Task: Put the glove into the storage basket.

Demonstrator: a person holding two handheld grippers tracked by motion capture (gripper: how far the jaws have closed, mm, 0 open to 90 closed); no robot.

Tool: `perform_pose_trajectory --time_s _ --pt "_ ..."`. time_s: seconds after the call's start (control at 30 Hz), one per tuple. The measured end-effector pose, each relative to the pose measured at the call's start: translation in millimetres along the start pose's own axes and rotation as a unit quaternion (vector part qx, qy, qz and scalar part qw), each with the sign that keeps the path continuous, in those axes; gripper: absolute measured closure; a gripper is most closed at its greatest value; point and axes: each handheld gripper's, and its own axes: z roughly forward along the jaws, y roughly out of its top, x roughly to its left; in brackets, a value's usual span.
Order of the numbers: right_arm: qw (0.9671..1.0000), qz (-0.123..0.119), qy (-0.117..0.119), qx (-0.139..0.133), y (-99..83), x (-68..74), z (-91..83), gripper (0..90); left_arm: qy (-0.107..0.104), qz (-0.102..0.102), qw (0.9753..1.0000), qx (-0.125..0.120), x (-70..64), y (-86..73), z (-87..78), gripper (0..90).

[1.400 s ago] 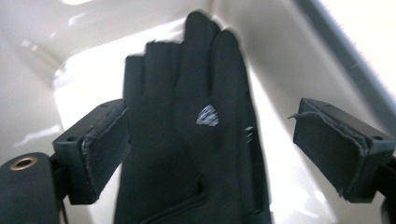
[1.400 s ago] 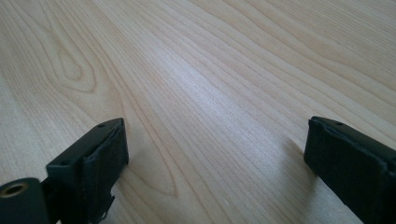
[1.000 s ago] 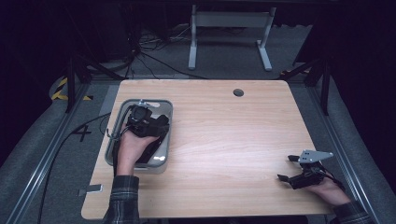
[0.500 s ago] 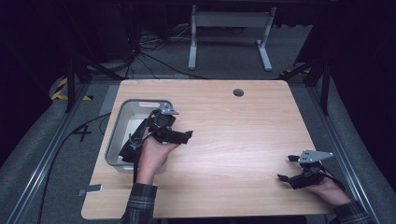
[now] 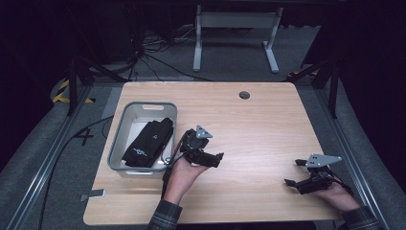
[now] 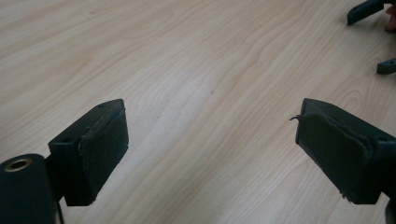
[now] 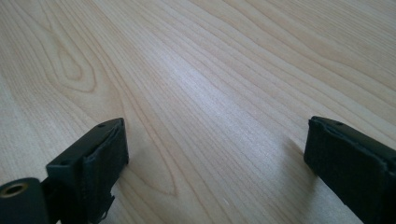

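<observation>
From above, the high view shows the left gripper (image 5: 210, 158) over bare wood just right of the grey bin (image 5: 120, 139), whereas a second ago it was down inside that bin on top of the black folded bag (image 5: 147, 143). Half a second ago it was already lifting out over the bin's right wall; now it has cleared the rim entirely and points toward the middle of the table (image 5: 268, 124). The bag lies alone in the bin, slanting from the far right corner toward the near left, with nothing touching it. I judge that the bag has just been dropped off and the placing step is done, the left hand (image 5: 181, 175) being on its way back. The right gripper (image 5: 299, 175) rests near the table's near right corner, just where it was in both earlier pictures, with the right hand (image 5: 335, 194) behind it.

Along the left gripper view, the two black jaws stand wide apart with only wood grain between them, so this tool is released and empty. At the top right of that view, parts of the right gripper (image 6: 373, 28) show farther off across the table.

Along the right gripper view, the jaws likewise stand spread wide over bare table (image 7: 210, 93), gripping nothing. Neither tool has a hold on the bag, which suggests little is left beyond settling both hands.
</observation>
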Motion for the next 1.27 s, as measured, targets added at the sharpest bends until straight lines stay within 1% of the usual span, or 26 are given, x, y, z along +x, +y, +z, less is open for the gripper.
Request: perform_pose_trajectory --time_s 0.03,0.1,0.17,0.23,0.27,0.33,0.37,0.43,0.47,0.5,0.53,0.6,0.67,0.77,0.8,0.87,0.9,0.93,1.0,1.1,1.27 --pt "1.0 0.0 0.0 0.0 0.0 0.0 0.0 6.7 -0.002 0.001 1.0 -0.002 -2.5 -2.0 3.2 10.1" --pt "1.0 0.0 0.0 0.0 0.0 0.0 0.0 6.7 -0.002 0.004 1.0 0.002 -7.4 -6.0 8.0 10.0" --pt "1.0 0.0 0.0 0.0 0.0 0.0 0.0 6.6 -0.002 0.005 1.0 -0.002 -11.6 -10.1 12.7 10.0" --pt "1.0 0.0 0.0 0.0 0.0 0.0 0.0 6.7 -0.004 0.01 0.9999 0.001 -18.4 -17.1 20.6 10.1" --pt "1.0 0.0 0.0 0.0 0.0 0.0 0.0 6.7 -0.004 0.01 0.9999 0.001 -18.4 -17.1 20.6 10.1" --pt "1.0 0.0 0.0 0.0 0.0 0.0 0.0 6.6 -0.009 0.015 0.9997 0.014 -25.8 -23.6 29.3 10.1" --pt "1.0 0.0 0.0 0.0 0.0 0.0 0.0 6.7 -0.008 0.019 0.9996 0.017 -28.5 -25.9 32.0 10.0" --pt "1.0 0.0 0.0 0.0 0.0 0.0 0.0 6.7 -0.008 0.023 0.9995 0.019 -30.8 -28.3 34.3 10.1" --pt "1.0 0.0 0.0 0.0 0.0 0.0 0.0 6.7 -0.01 0.021 0.9994 0.025 -33.0 -31.1 37.2 10.1" --pt "1.0 0.0 0.0 0.0 0.0 0.0 0.0 6.7 -0.01 0.026 0.9992 0.029 -33.5 -32.5 38.6 10.1" --pt "1.0 0.0 0.0 0.0 0.0 0.0 0.0 6.7 -0.011 0.029 0.9989 0.036 -36.1 -37.4 43.4 10.1" --pt "1.0 0.0 0.0 0.0 0.0 0.0 0.0 6.7 -0.007 0.033 0.9985 0.043 -38.7 -41.3 47.3 10.1" --pt "1.0 0.0 0.0 0.0 0.0 0.0 0.0 6.7 -0.007 0.034 0.9984 0.045 -40.3 -43.0 50.0 10.1" --pt "1.0 0.0 0.0 0.0 0.0 0.0 0.0 6.6 0.002 0.052 0.9974 0.05 -44.1 -44.9 54.6 9.3" --pt "1.0 0.0 0.0 0.0 0.0 0.0 0.0 6.6 -0.007 0.052 0.9973 0.051 -46.3 -47.1 59.1 9.0" --pt "1.0 0.0 0.0 0.0 0.0 0.0 0.0 6.7 -0.008 0.054 0.997 0.055 -47.6 -48.1 61.2 7.5" --pt "1.0 0.0 0.0 0.0 0.0 0.0 0.0 6.7 -0.007 0.061 0.9965 0.056 -48.8 -49.0 63.6 7.5" --pt "1.0 0.0 0.0 0.0 0.0 0.0 0.0 6.7 -0.001 0.07 0.996 0.056 -50.2 -49.8 65.0 4.5" --pt "1.0 0.0 0.0 0.0 0.0 0.0 0.0 6.7 -0.005 0.079 0.9957 0.048 -50.7 -51.6 66.8 3.4" --pt "1.0 0.0 0.0 0.0 0.0 0.0 0.0 6.6 -0.01 0.083 0.9955 0.043 -50.4 -53.1 67.9 0.0" --pt "1.0 0.0 0.0 0.0 0.0 0.0 0.0 6.6 -0.01 0.084 0.9955 0.044 -50.4 -53.2 67.9 0.0"
